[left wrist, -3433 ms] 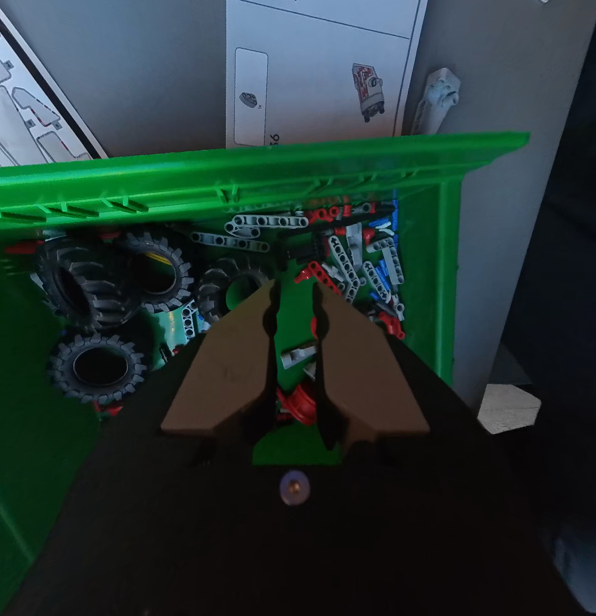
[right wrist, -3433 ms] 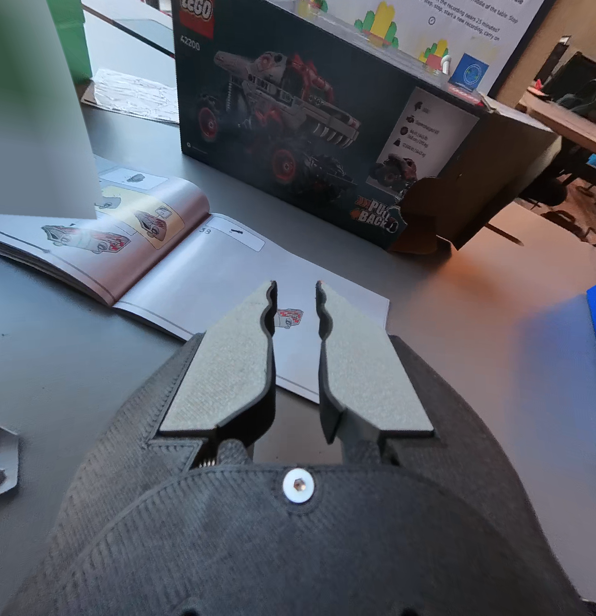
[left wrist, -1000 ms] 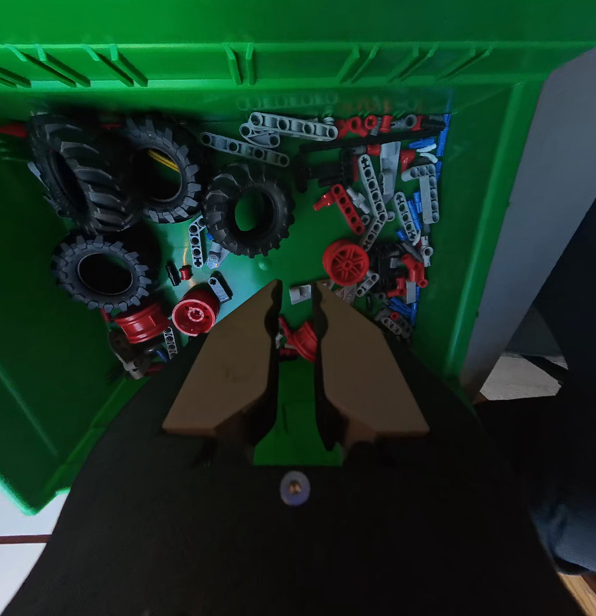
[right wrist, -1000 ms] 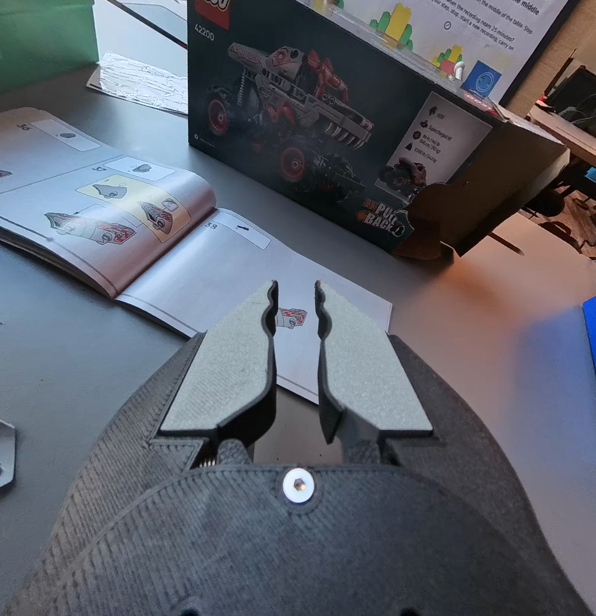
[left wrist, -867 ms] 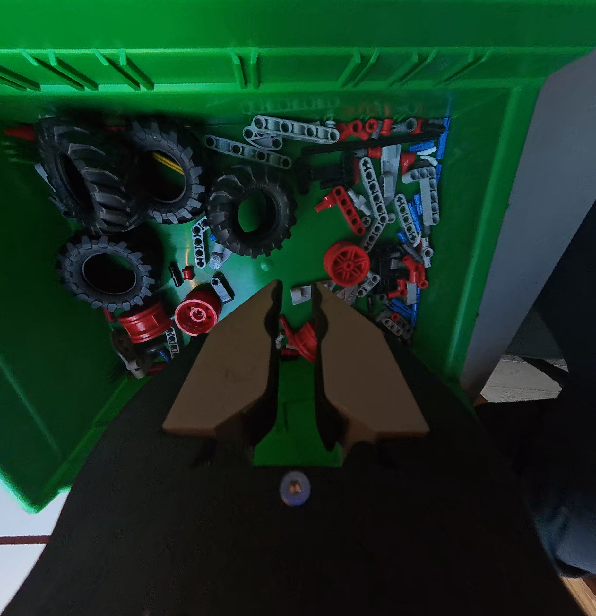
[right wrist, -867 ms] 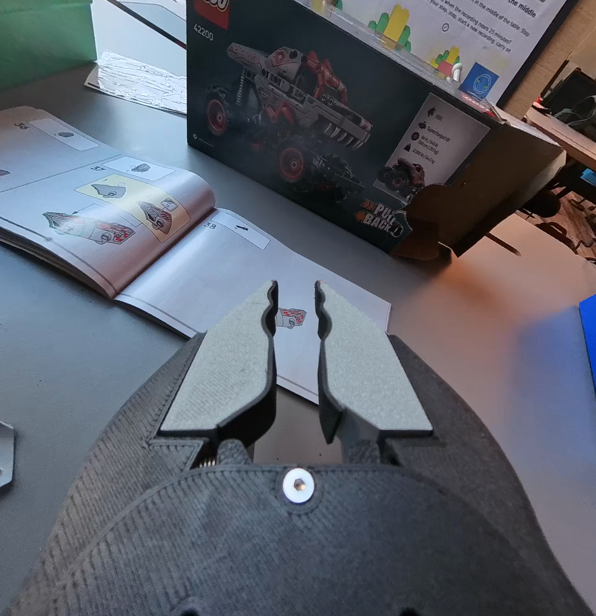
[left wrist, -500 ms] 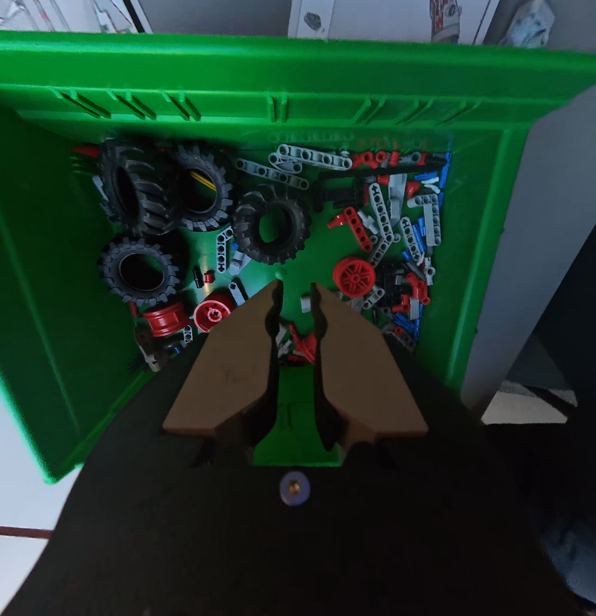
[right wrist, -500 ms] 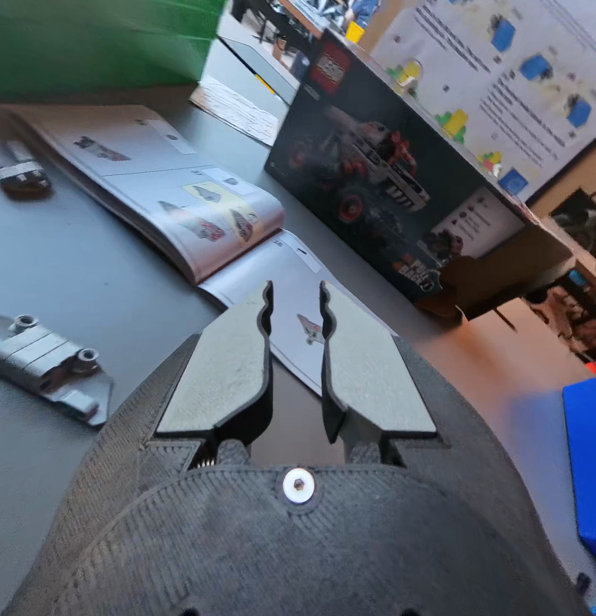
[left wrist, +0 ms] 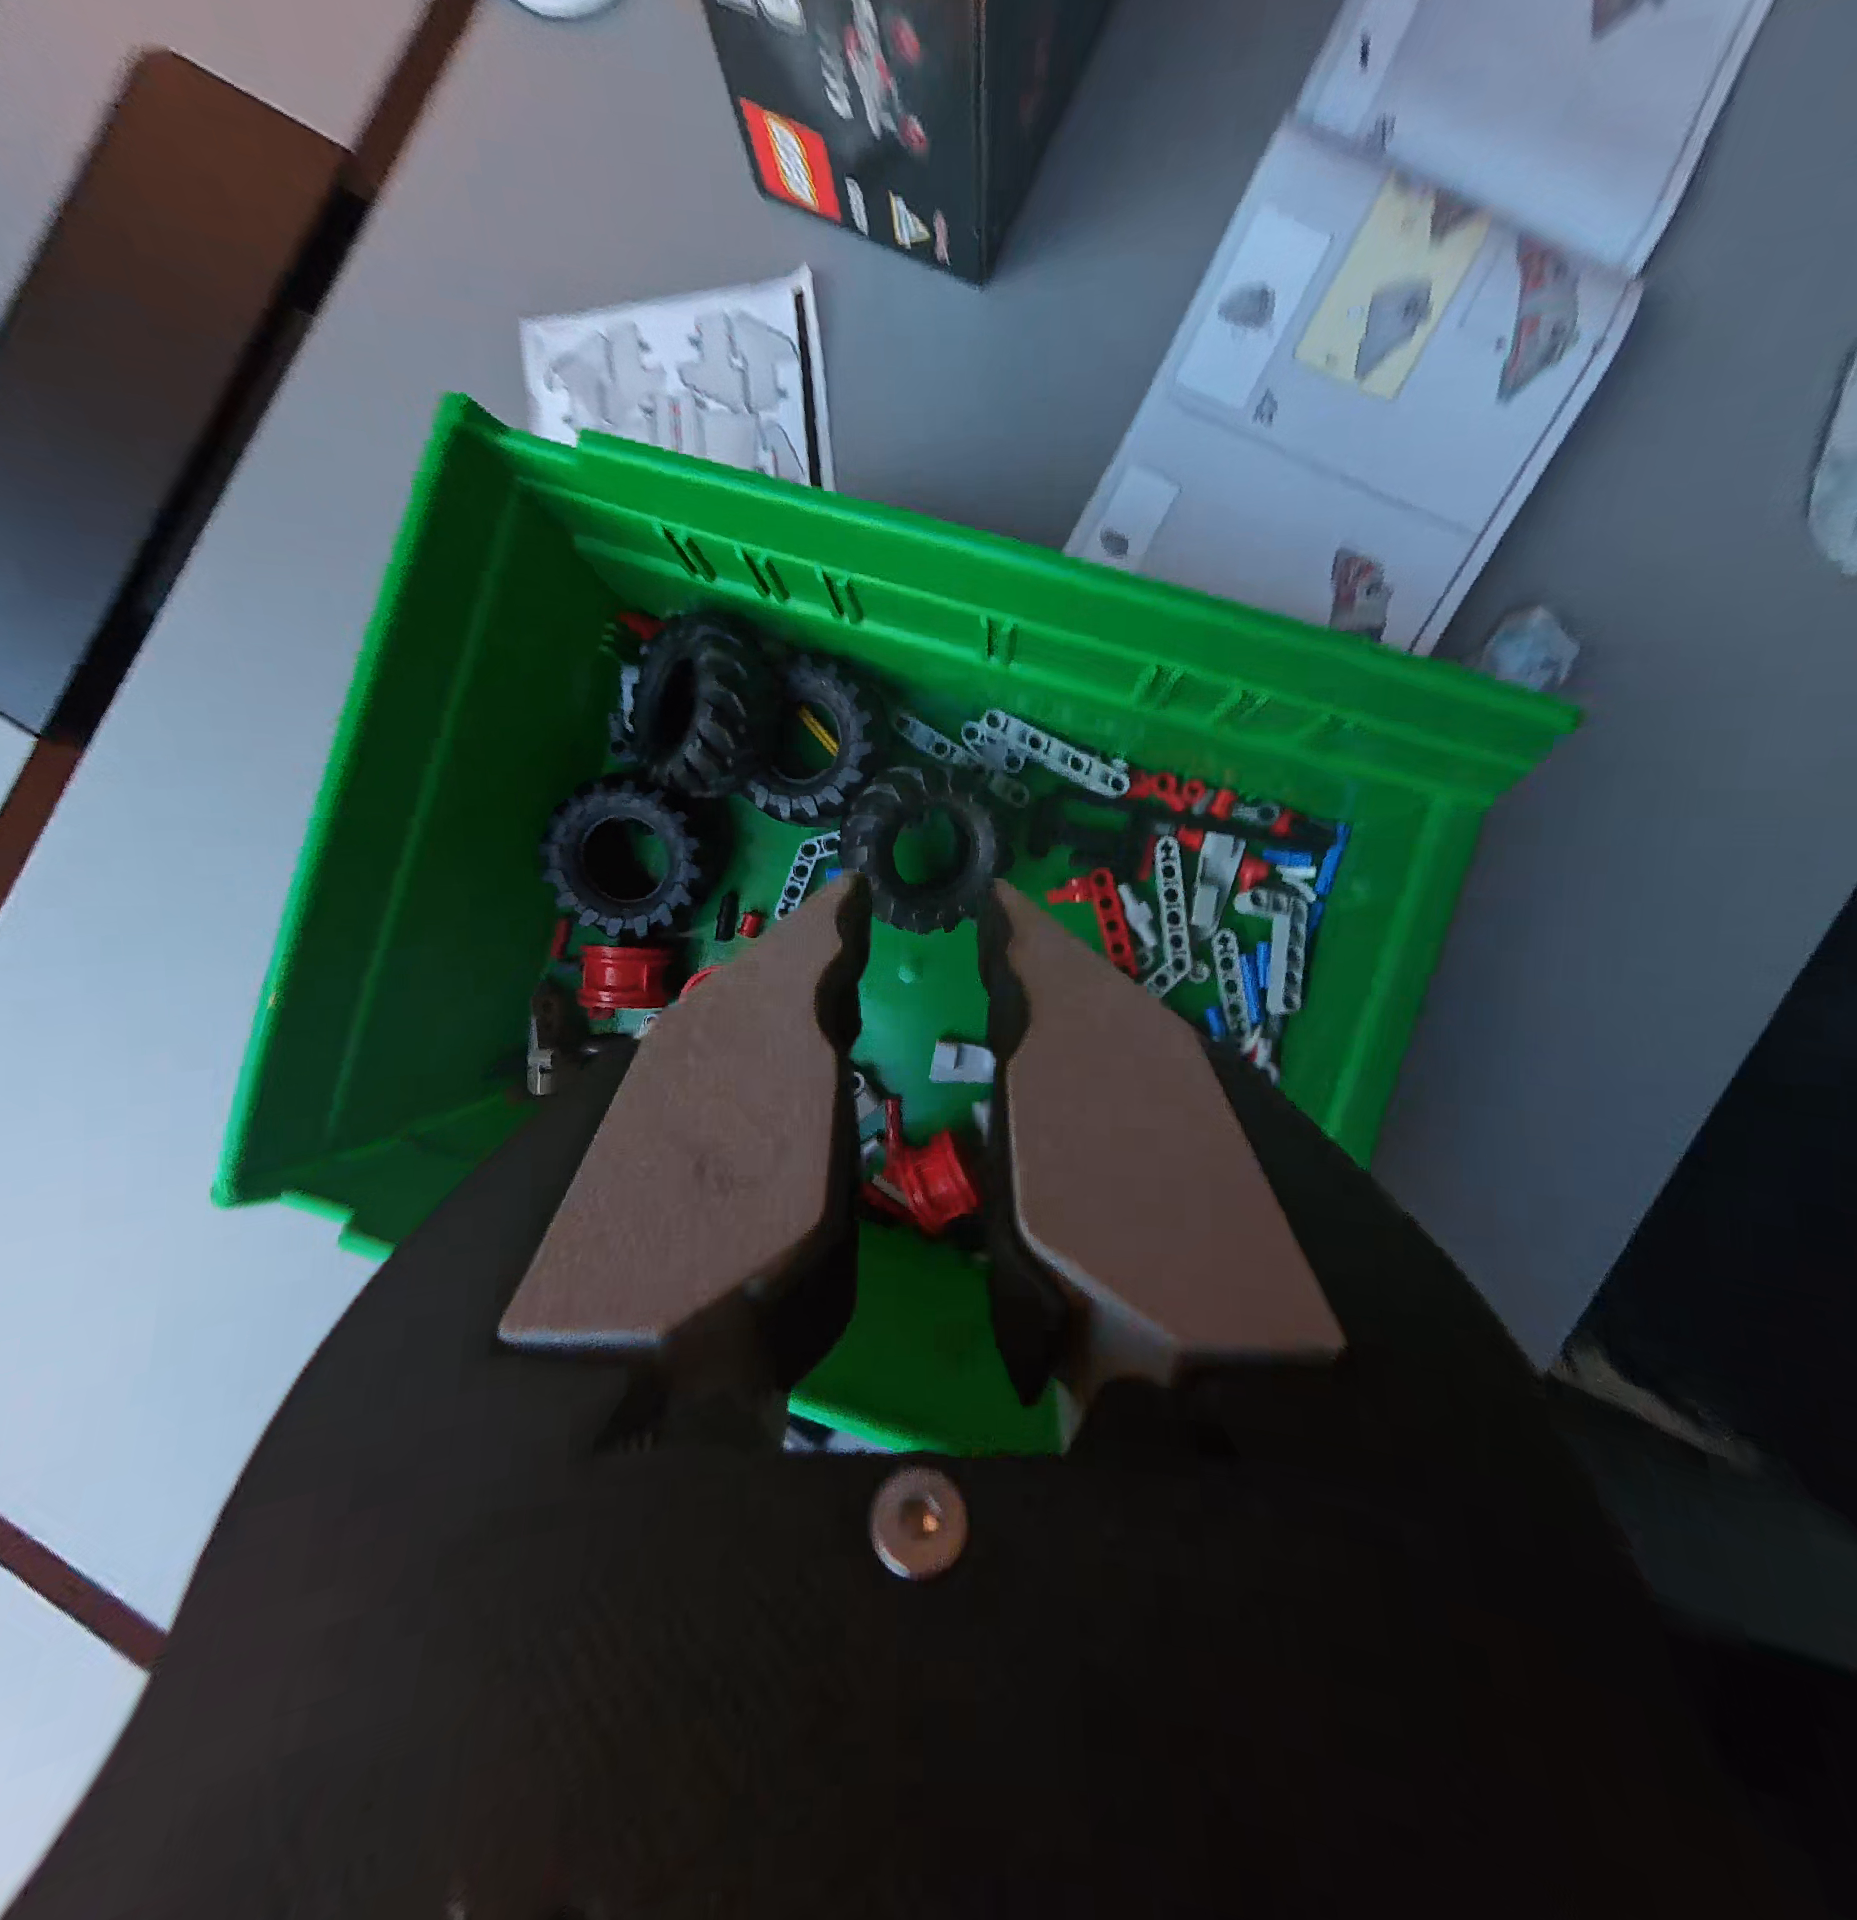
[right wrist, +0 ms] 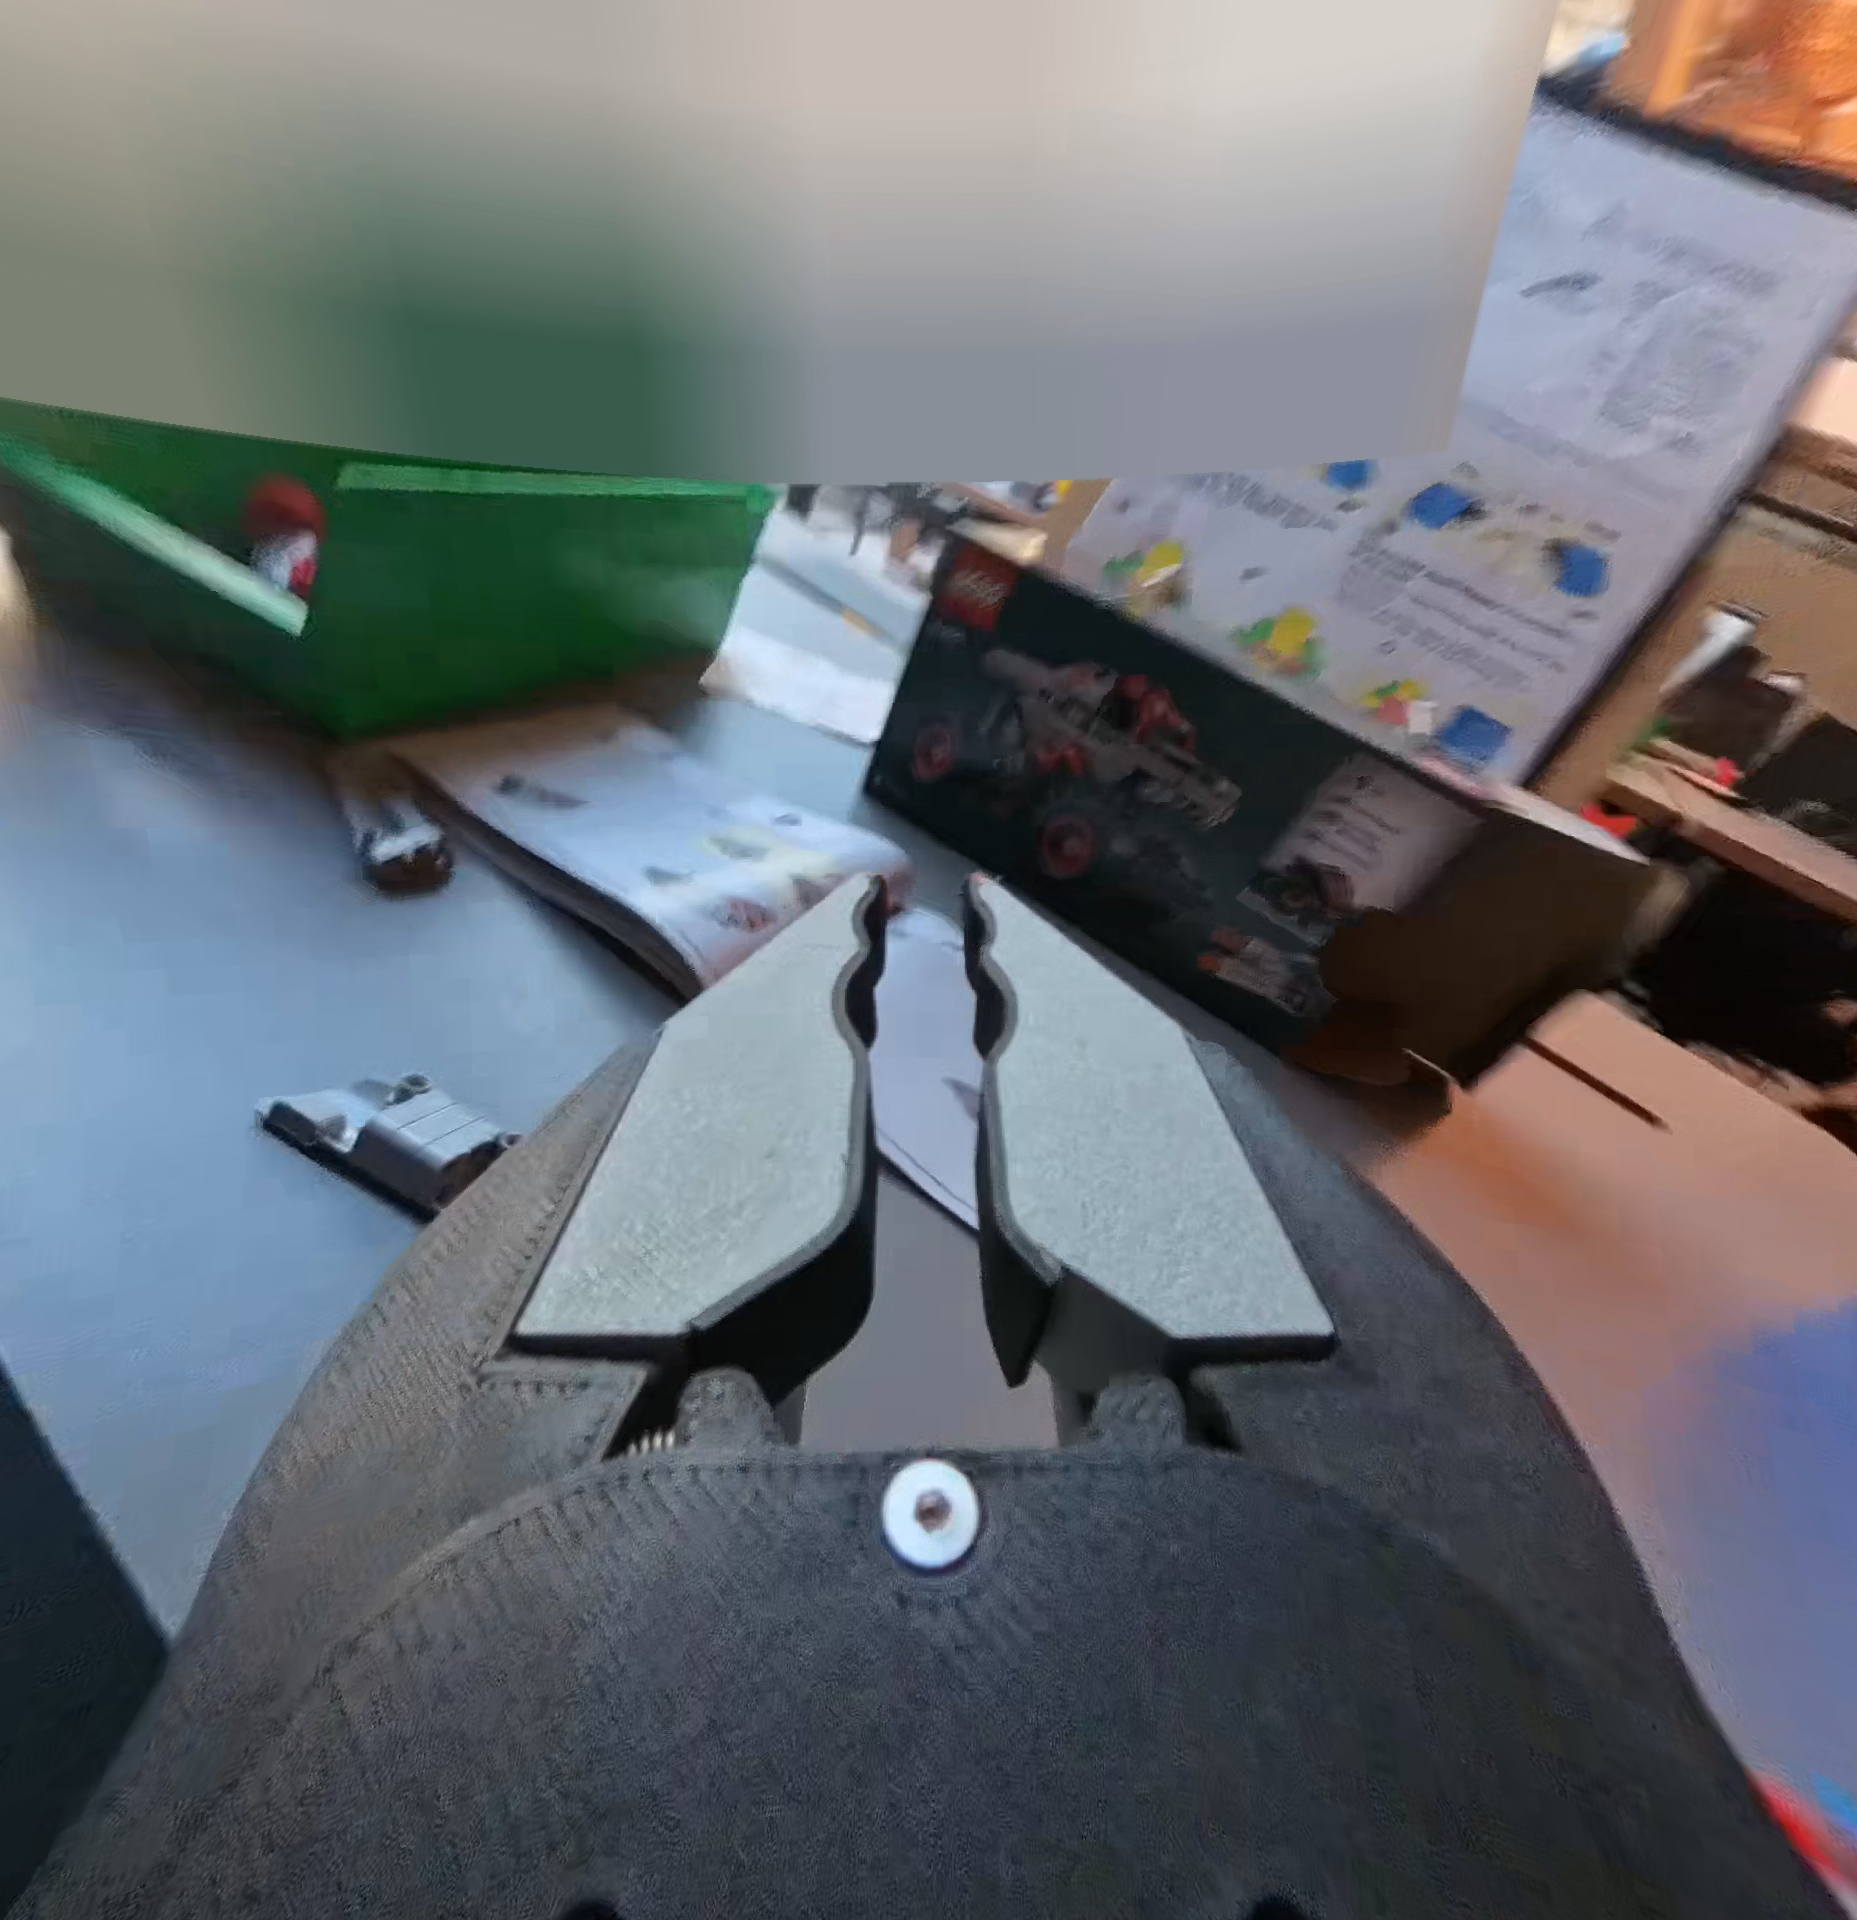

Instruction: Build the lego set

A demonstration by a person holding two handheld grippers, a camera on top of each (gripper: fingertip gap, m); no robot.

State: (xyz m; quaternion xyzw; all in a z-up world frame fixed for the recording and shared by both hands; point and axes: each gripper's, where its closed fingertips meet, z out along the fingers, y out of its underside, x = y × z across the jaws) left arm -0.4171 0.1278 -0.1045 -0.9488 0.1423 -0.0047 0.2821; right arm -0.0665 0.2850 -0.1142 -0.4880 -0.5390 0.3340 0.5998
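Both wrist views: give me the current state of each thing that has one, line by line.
Left hand-held gripper: open, empty, above the bin.
Right hand-held gripper: open, empty.
Green bin: uncovered, holding loose parts.
Black tyres: loose in the bin, unmounted.
Instruction booklet: lying open.
Set box: standing on its long edge.
Grey sub-assembly: flat on the table, unheld.

left wrist view: looked steeply down from above into green bin (left wrist: 415, 831) | right wrist view: looked low, forward across tabletop (right wrist: 176, 935) | shared: green bin, open manual (left wrist: 1423, 343), set box (right wrist: 1163, 831)
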